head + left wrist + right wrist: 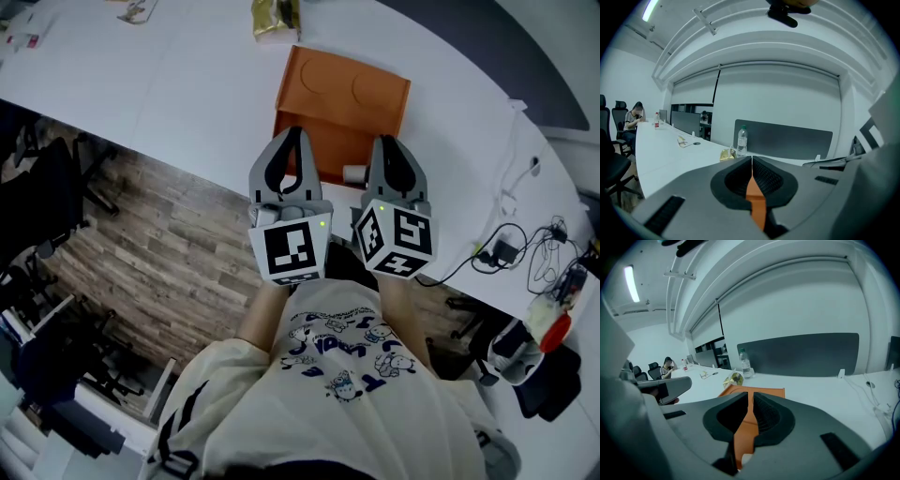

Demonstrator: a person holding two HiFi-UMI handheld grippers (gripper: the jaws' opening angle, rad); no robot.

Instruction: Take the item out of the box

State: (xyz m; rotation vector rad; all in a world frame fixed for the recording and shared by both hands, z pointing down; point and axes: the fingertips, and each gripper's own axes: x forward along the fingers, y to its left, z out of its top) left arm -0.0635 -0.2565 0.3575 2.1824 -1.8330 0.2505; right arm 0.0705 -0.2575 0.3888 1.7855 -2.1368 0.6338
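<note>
- The orange box [342,94] stands on the white worktop [187,84], close to the edge that is nearest to the person.
- The top of the box is flat and carries two round pressed marks. The side toward the person looks open and darker inside.
- A small pale round item [354,173] lies at this near side of the box, low at the rim. I cannot tell if it is fully inside or already partly out.
- The left gripper [295,133] hangs over the near left part of the box. Its fingers [761,176] are pressed together, with nothing between them; only the orange of the box shows through the slit lower down.
- The right gripper [385,142] hangs just beside the left one, over the near right part of the box. Its fingers [764,416] are also closed together and empty.
- In the head view the pale item is seen between the two grippers, and neither one touches it.
- A yellow packet [272,19] lies behind the box, and a clear bottle [742,140] stands near it.
- Black cables [525,248] lie on the worktop, well apart to the right.
- A person [635,117] sits at the far end of the long worktop.
</note>
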